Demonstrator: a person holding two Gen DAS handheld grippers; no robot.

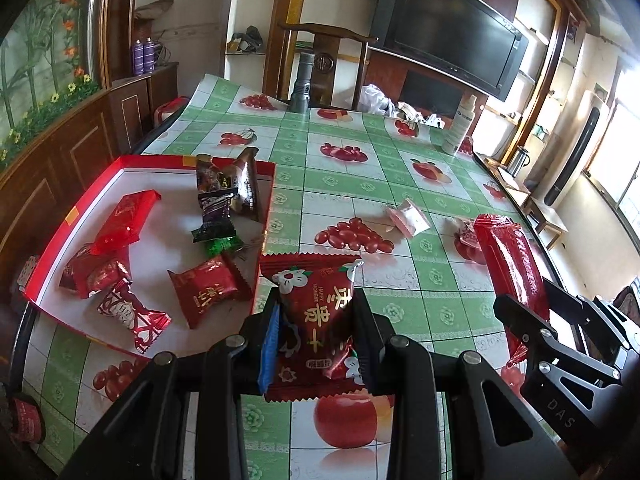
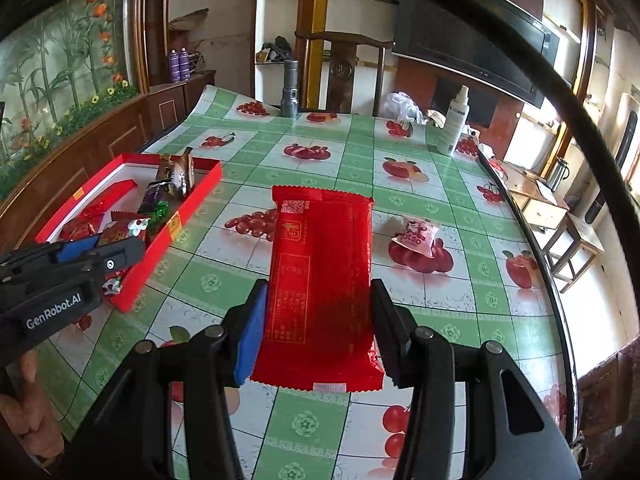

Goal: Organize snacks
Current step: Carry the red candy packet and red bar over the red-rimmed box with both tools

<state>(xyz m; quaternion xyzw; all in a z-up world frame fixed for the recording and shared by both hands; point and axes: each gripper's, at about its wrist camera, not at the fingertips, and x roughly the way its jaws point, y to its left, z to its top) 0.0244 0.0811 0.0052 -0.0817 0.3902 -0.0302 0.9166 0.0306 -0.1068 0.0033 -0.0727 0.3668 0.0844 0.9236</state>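
We hold a snack in each gripper; the left gripper (image 1: 318, 312) is clamped on a small red packet (image 1: 316, 320), its crinkled foil printed with white blossoms and gold characters, pinched across its middle so that the serrated top edge stands up beyond the fingertips; we judge that this mid-body grip keeps the soft pouch from folding over. The right gripper (image 2: 318, 312) is clamped on a long red pack (image 2: 320, 280), a flat glossy rectangle with sealed, toothed ends; the fingers press its two long edges near the lower end, so most of its length juts forward past the tips.

Ahead and to the left of the left fingers lies the red box (image 1: 48, 252), a shallow cardboard tray with a white floor; it already holds several wrapped sweets, red foil ones nearest and dark wrappers (image 1: 224, 192) toward its far wall; we take it as the place where both snacks belong, and both are lifted clear of the tablecloth (image 1: 340, 184), a slick vinyl sheet of green checks and fruit prints.

Beyond the right fingers, a pink sachet (image 2: 416, 236) lies loose on the cloth; another white-pink sachet (image 1: 408, 218) lies near it.
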